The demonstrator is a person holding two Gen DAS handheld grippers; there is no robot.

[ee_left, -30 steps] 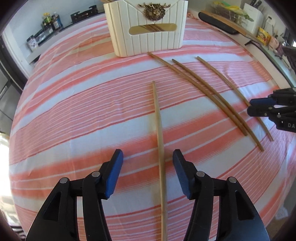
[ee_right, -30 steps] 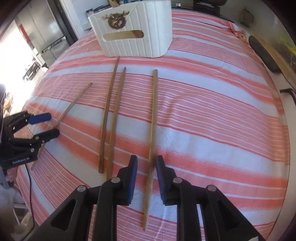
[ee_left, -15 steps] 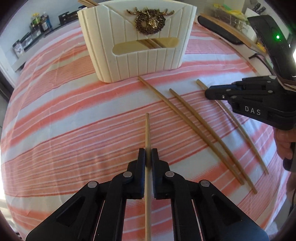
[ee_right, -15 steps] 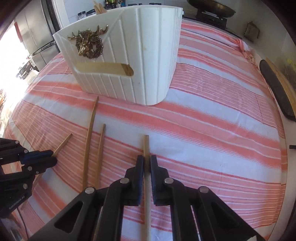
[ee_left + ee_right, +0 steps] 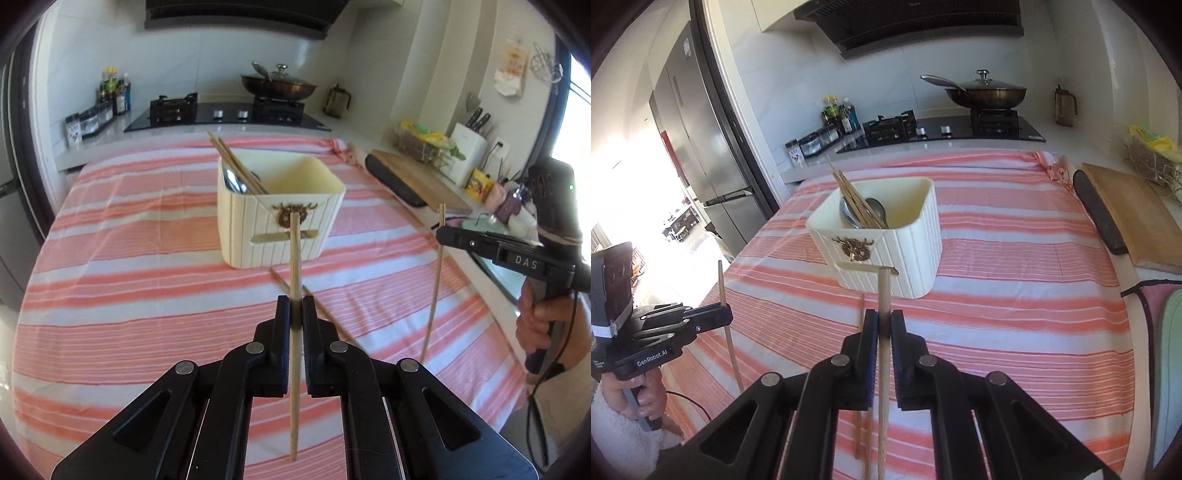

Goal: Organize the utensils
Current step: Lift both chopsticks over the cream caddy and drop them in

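Observation:
My left gripper is shut on a wooden chopstick and holds it upright above the striped cloth. My right gripper is shut on another chopstick, also upright and lifted. Each gripper shows in the other's view: the right one, the left one. The cream utensil holder stands ahead of both, with several chopsticks and spoons leaning in its left part; it also shows in the right wrist view. Two more chopsticks lie on the cloth in front of it.
A wooden cutting board with a dark edge lies at the right of the cloth. A stove with a lidded pan stands behind. Bottles stand at the back left. A knife block is at the right.
Both grippers have lifted their chopsticks off the cloth and turned them upright. The views now look level at the holder and kitchen instead of down at the cloth.

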